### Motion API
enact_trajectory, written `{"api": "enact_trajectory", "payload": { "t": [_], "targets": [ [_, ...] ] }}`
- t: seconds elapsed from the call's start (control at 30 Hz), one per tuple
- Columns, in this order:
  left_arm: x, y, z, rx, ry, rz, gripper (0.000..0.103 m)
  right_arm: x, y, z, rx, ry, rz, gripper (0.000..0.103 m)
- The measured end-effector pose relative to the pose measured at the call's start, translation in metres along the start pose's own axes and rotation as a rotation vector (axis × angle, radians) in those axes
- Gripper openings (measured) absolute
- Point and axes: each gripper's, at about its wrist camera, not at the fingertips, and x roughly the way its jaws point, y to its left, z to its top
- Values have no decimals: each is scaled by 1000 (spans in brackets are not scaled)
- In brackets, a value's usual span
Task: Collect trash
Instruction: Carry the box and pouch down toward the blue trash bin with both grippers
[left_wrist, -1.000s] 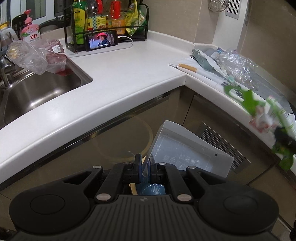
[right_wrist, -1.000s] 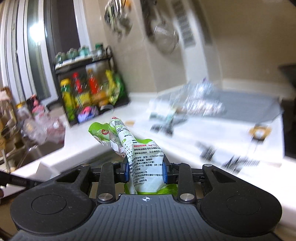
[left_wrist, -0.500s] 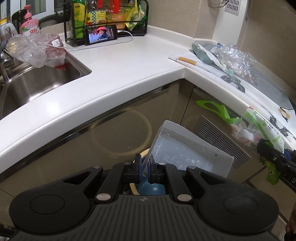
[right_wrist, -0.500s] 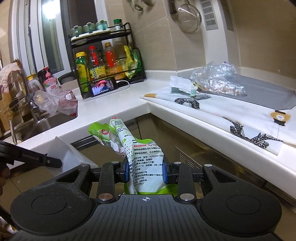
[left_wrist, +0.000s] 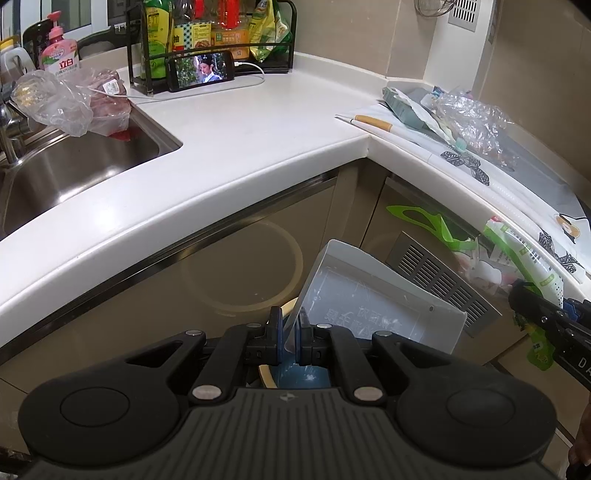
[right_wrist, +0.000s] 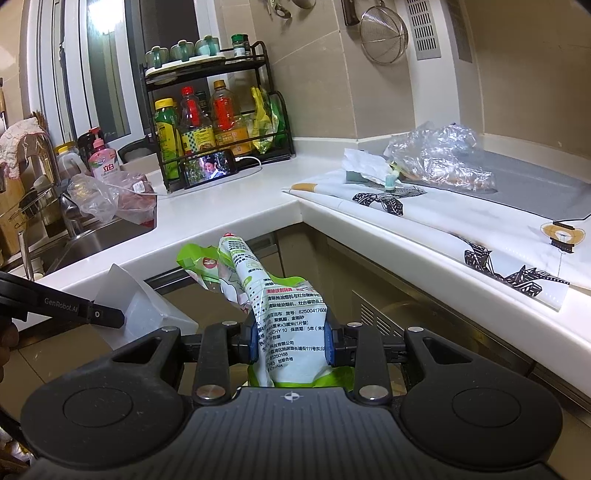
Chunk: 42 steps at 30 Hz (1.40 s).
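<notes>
A: Where are you w/ the trash?

B: Your right gripper (right_wrist: 291, 341) pinches the green-white wrapper (right_wrist: 284, 314), below counter level, beside the bin lid (left_wrist: 373, 302). Left gripper (left_wrist: 290, 334) is clamped on that lid's edge.

A: Next?

B: Prob. carry the wrapper over the opening, then let go. Bin's inside is mostly hidden by your gripper body.

Both rigs look the same: the left claw (left_wrist: 291, 334) and right claw (right_wrist: 291, 334) are matte black plastic with a ribbed grey-black housing up front, a tiny crosshair mark in the middle and a big round disc on each side. Silver screw heads dot the angled linkage arms, and the finger pads (right_wrist: 254, 338) are blue. "GenRobot.AI" is printed in grey on the left one's side.
</notes>
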Motion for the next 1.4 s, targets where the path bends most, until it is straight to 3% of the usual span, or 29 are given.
{"api": "enact_trajectory", "payload": {
  "t": [1.4],
  "targets": [
    [23,-1,-1,-16,54,20,6,19,-5,-11,21,66,-13,34]
  ]
}}
